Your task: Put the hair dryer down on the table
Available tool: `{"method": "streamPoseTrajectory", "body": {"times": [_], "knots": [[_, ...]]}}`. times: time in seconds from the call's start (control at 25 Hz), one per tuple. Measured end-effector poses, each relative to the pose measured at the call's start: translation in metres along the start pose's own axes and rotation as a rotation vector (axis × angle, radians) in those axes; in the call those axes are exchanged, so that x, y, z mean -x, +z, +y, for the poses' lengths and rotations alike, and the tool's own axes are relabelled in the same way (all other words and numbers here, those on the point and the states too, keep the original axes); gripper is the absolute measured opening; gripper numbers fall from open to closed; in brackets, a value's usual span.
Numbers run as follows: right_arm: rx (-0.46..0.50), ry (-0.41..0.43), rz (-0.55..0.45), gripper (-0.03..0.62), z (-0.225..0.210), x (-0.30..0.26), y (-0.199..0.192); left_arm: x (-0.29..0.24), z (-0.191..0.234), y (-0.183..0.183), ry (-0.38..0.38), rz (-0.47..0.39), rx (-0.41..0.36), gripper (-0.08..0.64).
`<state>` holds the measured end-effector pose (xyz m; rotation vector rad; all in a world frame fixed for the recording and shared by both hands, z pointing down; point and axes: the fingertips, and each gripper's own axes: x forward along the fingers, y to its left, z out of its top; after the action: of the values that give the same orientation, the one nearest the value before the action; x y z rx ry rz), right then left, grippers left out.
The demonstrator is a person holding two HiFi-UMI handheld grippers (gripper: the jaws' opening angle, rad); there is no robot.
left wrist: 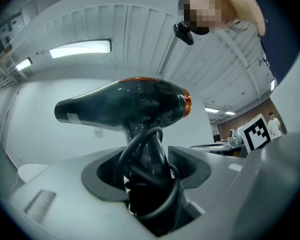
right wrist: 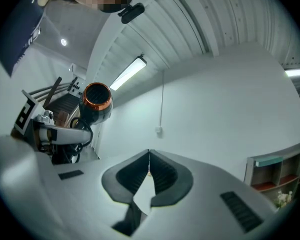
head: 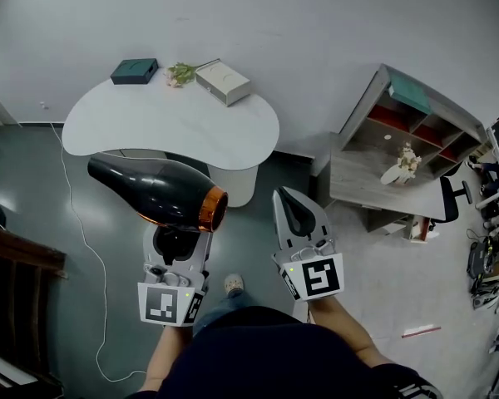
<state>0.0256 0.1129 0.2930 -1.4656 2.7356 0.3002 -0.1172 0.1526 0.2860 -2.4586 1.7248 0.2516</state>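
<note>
A black hair dryer (head: pixel 154 189) with a copper ring at its rear is held up in the air in front of the white table (head: pixel 133 127). My left gripper (head: pixel 176 243) is shut on its handle and the coiled black cord (left wrist: pixel 150 179); the dryer's body (left wrist: pixel 125 106) stands above the jaws, nozzle pointing left. My right gripper (head: pixel 299 214) is beside it to the right, shut with nothing between its jaws, which meet at the tips (right wrist: pixel 149 156). From the right gripper view the dryer's copper end (right wrist: pixel 96 100) shows at the left.
On the table's far side lie a dark green box (head: pixel 135 71), a small bunch of flowers (head: pixel 180 74) and a beige box (head: pixel 223 81). A wooden shelf unit (head: pixel 407 140) stands at the right. A white cable (head: pixel 75 214) trails over the floor at the left.
</note>
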Motion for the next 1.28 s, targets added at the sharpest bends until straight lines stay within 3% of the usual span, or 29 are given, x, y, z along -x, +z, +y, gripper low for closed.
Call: {"method": "streamPoseTrajectory", "body": {"times": [0.48, 0.72, 0.96, 1.28], "knots": [[0.015, -0.066, 0.065, 0.011, -0.012, -0.063, -0.025, -0.059, 0.059, -0.023, -0.053, -0.001, 0.046, 0.265], [0.024, -0.06, 0.064, 0.011, -0.014, -0.076, -0.024, -0.063, 0.064, -0.03, -0.063, -0.001, 0.078, 0.265], [0.028, -0.043, 0.03, 0.011, -0.025, -0.109, -0.027, -0.085, 0.08, -0.043, -0.052, 0.007, 0.062, 0.265], [0.022, -0.019, 0.03, 0.011, -0.071, -0.181, -0.042, -0.158, 0.103, -0.059, -0.035, 0.023, 0.052, 0.265]]}}
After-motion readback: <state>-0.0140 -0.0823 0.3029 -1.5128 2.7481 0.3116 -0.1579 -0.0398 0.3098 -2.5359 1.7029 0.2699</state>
